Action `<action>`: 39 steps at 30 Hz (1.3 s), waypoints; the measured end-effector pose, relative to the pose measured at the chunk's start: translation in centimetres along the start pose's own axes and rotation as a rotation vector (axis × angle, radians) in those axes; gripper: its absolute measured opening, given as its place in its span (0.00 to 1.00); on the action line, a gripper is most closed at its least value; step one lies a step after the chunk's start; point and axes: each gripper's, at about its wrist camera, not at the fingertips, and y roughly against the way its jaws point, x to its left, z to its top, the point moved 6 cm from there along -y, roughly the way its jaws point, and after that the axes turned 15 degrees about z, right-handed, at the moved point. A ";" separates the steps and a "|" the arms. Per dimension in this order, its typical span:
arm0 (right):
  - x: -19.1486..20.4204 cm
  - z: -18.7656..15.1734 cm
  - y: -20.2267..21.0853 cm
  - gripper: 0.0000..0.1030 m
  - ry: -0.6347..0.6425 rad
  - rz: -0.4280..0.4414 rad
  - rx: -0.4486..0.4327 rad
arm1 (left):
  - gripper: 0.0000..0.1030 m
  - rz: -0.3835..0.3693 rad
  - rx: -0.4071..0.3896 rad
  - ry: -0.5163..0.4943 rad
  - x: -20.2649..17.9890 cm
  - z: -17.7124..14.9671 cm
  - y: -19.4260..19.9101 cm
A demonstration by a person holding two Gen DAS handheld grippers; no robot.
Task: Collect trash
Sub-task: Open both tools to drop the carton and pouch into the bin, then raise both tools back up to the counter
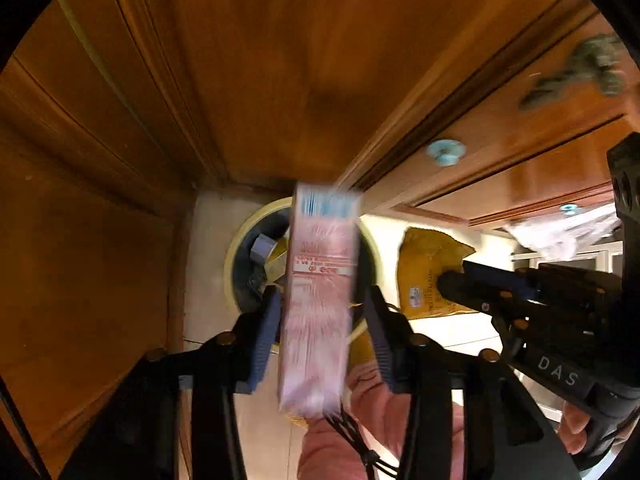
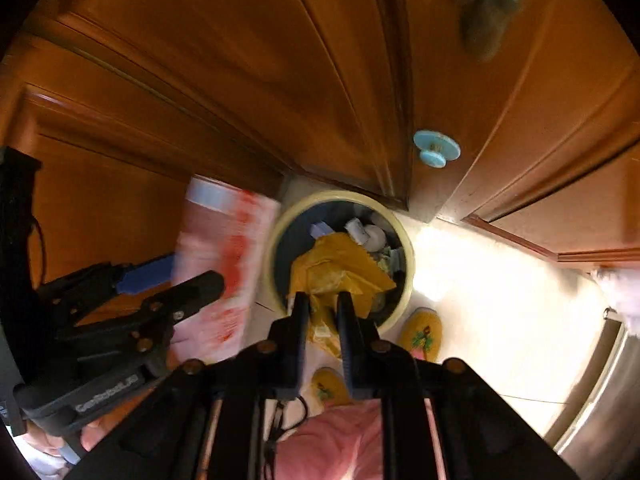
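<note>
The left gripper [image 1: 322, 312] stands spread, a blurred pink carton [image 1: 320, 292] between its fingers, their pads just clear of its sides. The right gripper [image 2: 323, 312] is clamped on a yellow bag [image 2: 340, 276]. Directly beneath both sits the bin [image 2: 404, 240] on the floor.

Both grippers point steeply down above the bin [image 2: 340, 200]: the left gripper [image 1: 320, 308], fingers apart around a pink carton [image 1: 320, 280], the right gripper [image 2: 323, 308] pinching a yellow bag [image 2: 340, 276].
</note>
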 end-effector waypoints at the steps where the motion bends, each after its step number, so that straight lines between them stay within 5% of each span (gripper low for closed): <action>1: -0.4 0.1 -0.7 0.16 -0.003 -0.008 0.019 | 0.49 0.001 0.007 0.004 0.2 0.1 -0.6; 5: -1.1 0.6 -2.2 0.18 -0.004 -0.012 0.053 | 0.65 0.007 0.022 0.024 0.9 0.6 -1.5; 15: 0.8 0.8 -1.3 0.22 0.029 -0.003 0.084 | 0.65 0.055 0.059 0.065 2.8 -0.2 -0.1; 23: 3.8 -0.4 2.7 0.22 0.049 -0.012 0.075 | 0.65 0.057 0.041 0.077 3.2 -0.7 5.3; 28: 7.1 -0.9 7.8 0.22 0.081 -0.008 0.011 | 0.65 0.053 -0.030 0.086 3.9 -0.5 11.6; 39: 14.9 -0.8 21.1 0.22 0.181 -0.036 -0.260 | 0.65 0.075 -0.351 0.112 4.7 1.8 28.0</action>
